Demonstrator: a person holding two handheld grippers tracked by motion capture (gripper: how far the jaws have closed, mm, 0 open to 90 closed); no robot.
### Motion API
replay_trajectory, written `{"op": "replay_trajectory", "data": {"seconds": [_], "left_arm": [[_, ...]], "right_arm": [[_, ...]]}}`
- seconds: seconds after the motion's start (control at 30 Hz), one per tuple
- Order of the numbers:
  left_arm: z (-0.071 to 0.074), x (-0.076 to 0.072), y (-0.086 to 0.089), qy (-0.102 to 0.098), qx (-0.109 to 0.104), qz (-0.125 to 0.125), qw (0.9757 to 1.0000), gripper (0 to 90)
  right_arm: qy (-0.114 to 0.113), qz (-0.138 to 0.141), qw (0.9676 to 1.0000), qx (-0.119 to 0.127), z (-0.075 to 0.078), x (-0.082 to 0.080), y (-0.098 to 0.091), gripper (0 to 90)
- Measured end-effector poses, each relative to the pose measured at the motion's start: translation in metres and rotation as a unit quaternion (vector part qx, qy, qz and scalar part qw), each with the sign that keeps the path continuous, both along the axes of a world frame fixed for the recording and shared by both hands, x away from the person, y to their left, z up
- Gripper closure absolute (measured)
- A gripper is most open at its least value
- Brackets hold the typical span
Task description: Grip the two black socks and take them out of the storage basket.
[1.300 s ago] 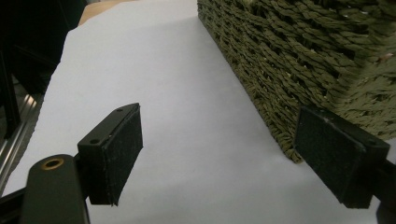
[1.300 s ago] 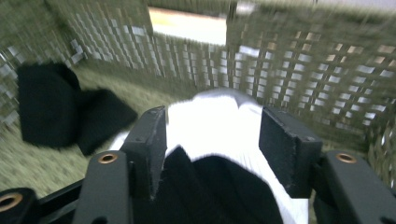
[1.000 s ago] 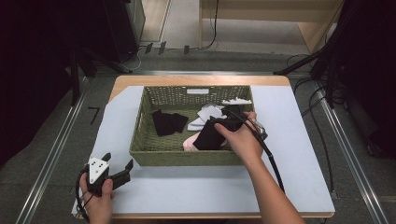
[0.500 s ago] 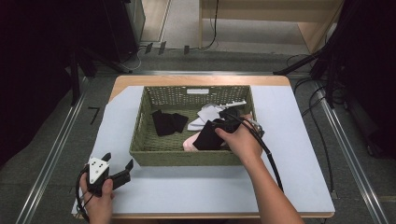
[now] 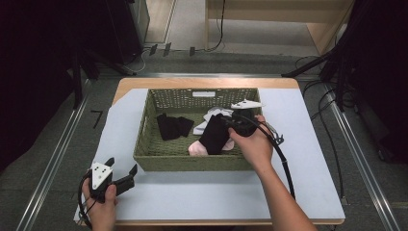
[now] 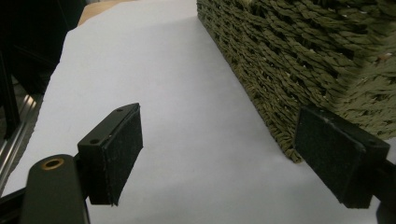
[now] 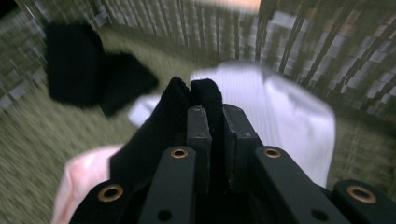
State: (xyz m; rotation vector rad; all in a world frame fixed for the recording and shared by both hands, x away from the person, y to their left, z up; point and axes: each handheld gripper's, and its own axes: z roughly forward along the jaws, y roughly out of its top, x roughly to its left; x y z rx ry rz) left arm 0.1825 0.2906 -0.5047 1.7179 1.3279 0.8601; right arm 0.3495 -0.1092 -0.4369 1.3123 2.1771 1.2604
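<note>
A green woven basket [image 5: 192, 162] sits on the white sheet and holds several socks. My right gripper [image 5: 226, 126] reaches into its right part; its jaws have just been closing and are now shut on a black sock [image 5: 214, 137] that hangs from them. In the right gripper view the black sock [image 7: 159, 135] is pinched between the pads [image 7: 215, 116], above a pink sock [image 7: 79, 172] and a white sock [image 7: 280, 107]. My left gripper [image 5: 121, 165] rests open at the front left of the table, with nothing between its jaws [image 6: 224, 140].
Another black sock [image 5: 173, 126] lies folded in the basket's left half. A white sock [image 5: 211, 115] and a pink sock [image 5: 197, 148] lie under the held one. The basket's wall [image 6: 289, 56] stands just right of my left gripper, on the white sheet [image 6: 163, 93].
My right gripper has closed on the black sock and risen slightly with it inside the basket. The left hand and its gripper have stayed where they were.
</note>
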Motion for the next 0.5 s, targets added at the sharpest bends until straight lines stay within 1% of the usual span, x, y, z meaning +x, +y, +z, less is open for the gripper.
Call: {"op": "replay_trajectory", "data": {"seconds": [0.03, 0.07, 0.1, 0.13, 0.17, 0.2, 0.23, 0.3, 0.37, 0.4, 0.5], "left_arm": [[0.000, 0.000, 0.000, 0.000, 0.000, 0.000, 1.0000, 17.1], [0.000, 0.000, 0.000, 0.000, 0.000, 0.001, 1.0000, 17.0], [0.000, 0.000, 0.000, 0.000, 0.000, 0.000, 1.0000, 17.1], [0.000, 0.000, 0.000, 0.000, 0.001, 0.001, 1.0000, 17.1], [0.000, 0.000, 0.000, 0.000, 0.001, 0.001, 1.0000, 17.1], [0.000, 0.000, 0.000, 0.000, 0.001, 0.001, 1.0000, 17.1], [0.000, 0.000, 0.000, 0.000, 0.001, 0.001, 1.0000, 17.1], [0.000, 0.000, 0.000, 0.001, 0.002, 0.001, 1.0000, 17.1], [0.000, 0.000, 0.000, 0.001, 0.003, 0.001, 1.0000, 17.1], [0.000, 0.000, 0.000, 0.001, 0.003, 0.001, 1.0000, 17.0], [0.000, 0.000, 0.000, 0.002, 0.003, 0.001, 1.0000, 17.1]], "right_arm": [[0.000, 0.000, 1.0000, 0.000, 0.000, 0.000, 0.000, 83.2], [-0.009, -0.003, 0.9999, 0.010, 0.002, -0.001, -0.002, 83.2], [-0.022, -0.006, 0.9995, 0.022, 0.004, -0.003, -0.004, 83.2], [-0.045, -0.011, 0.9977, 0.050, 0.009, -0.005, -0.009, 83.2], [-0.045, -0.011, 0.9977, 0.050, 0.009, -0.005, -0.009, 83.2], [-0.055, -0.016, 0.9964, 0.062, 0.011, -0.006, -0.012, 83.2], [-0.069, -0.022, 0.9941, 0.080, 0.014, -0.008, -0.017, 83.2], [-0.089, -0.028, 0.9910, 0.096, 0.019, -0.010, -0.022, 83.2], [-0.110, -0.039, 0.9883, 0.098, 0.024, -0.012, -0.026, 83.1], [-0.125, -0.044, 0.9860, 0.102, 0.027, -0.013, -0.029, 83.1], [-0.152, -0.060, 0.9797, 0.117, 0.036, -0.017, -0.038, 83.1]]}}
